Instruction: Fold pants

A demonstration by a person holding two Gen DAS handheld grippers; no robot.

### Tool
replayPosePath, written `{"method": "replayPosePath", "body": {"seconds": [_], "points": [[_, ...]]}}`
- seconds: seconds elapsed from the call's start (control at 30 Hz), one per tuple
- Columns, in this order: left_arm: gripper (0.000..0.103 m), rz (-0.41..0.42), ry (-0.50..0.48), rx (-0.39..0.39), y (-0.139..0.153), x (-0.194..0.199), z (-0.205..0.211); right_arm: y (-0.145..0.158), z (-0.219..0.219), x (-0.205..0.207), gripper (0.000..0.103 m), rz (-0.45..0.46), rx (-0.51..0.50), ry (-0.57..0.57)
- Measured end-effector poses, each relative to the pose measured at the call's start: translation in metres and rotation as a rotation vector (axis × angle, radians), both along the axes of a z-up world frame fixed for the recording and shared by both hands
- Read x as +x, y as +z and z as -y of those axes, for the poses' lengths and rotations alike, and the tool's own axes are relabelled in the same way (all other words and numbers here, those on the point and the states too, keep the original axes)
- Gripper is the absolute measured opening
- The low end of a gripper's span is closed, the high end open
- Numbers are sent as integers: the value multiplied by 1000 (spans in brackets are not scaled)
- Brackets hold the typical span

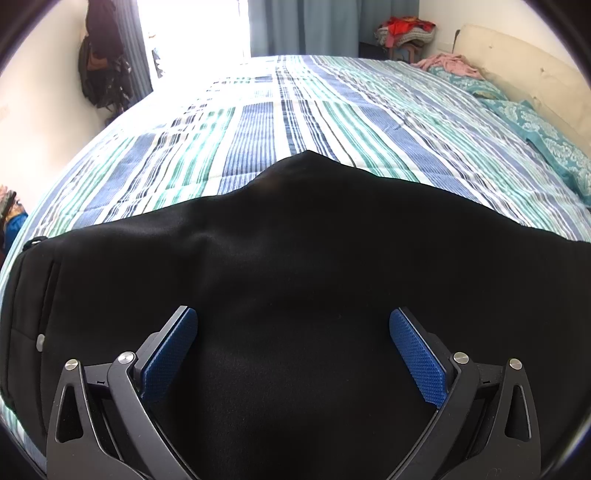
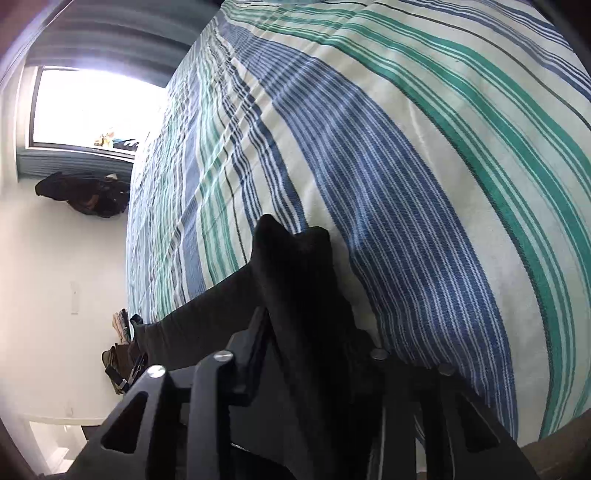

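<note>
Black pants [image 1: 295, 240] lie spread across the near part of a striped bed cover [image 1: 332, 103]; a waistband with a button shows at the left edge. My left gripper [image 1: 293, 312] hovers just over the pants, its blue pads [image 1: 170, 354] wide apart and open, nothing pinched. In the right wrist view, a bunched fold of the black pants [image 2: 291, 258] sticks up from between the fingers of my right gripper [image 2: 306, 321], which is shut on it. The rest of the fabric trails away to the left over the cover [image 2: 406, 147]. The right pads are hidden by cloth.
Teal patterned pillows [image 1: 546, 140] and a cream headboard [image 1: 517, 66] line the bed's right side, with a pink garment [image 1: 450, 64] beside them. A clothes pile [image 1: 406, 33] sits beyond the bed. Dark bags [image 1: 103, 74] hang on the left wall by a bright window.
</note>
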State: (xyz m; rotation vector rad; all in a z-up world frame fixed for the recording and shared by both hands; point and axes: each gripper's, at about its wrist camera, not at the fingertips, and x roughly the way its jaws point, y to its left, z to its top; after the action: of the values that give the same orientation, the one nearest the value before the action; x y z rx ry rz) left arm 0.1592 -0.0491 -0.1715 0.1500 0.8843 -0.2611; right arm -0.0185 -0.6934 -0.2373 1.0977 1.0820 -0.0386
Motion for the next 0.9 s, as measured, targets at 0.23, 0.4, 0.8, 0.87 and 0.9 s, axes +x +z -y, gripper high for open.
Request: {"method": "replayPosePath", "body": {"seconds": [0.23, 0.4, 0.8, 0.87, 0.9], "points": [[103, 7, -2, -22, 0, -1, -3, 38, -30, -2, 14, 146, 32, -42], [103, 12, -6, -40, 0, -2, -5, 78, -97, 8, 14, 401, 200, -25], [102, -84, -9, -218, 21, -34, -59, 63, -394, 160, 17, 511, 424, 143], [102, -92, 28, -265, 24, -31, -73, 61, -439, 182, 43, 453, 333, 208], [102, -96, 51, -292, 26, -28, -80, 58, -456, 191, 55, 412, 306, 233]]}}
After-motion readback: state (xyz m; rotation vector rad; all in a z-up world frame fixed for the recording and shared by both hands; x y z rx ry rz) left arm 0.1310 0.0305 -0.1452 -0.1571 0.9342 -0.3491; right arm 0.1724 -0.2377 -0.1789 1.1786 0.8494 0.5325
